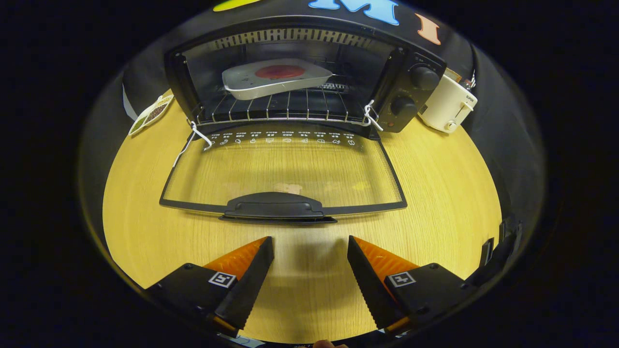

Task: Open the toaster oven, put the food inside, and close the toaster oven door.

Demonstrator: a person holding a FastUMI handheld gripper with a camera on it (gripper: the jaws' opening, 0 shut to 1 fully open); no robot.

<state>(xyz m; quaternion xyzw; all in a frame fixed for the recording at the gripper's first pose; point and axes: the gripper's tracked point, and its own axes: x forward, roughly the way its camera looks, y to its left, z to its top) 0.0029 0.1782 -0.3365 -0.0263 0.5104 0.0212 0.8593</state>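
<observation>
A black toaster oven (408,92) stands at the back of the wooden table, its glass door (285,169) folded down flat toward me. The door's black handle (274,208) lies just ahead of my fingers. Inside, on the wire rack (290,108), rests a white dish (273,78) holding a flat red piece of food (280,72). My gripper (310,241) hovers over the table in front of the door, open, with nothing between its fingers.
A white pop-up toaster (449,107) stands right of the oven. A small printed packet (151,114) lies to the oven's left. White cords (193,140) hang at both door hinges. Bare wooden table (445,193) surrounds the door.
</observation>
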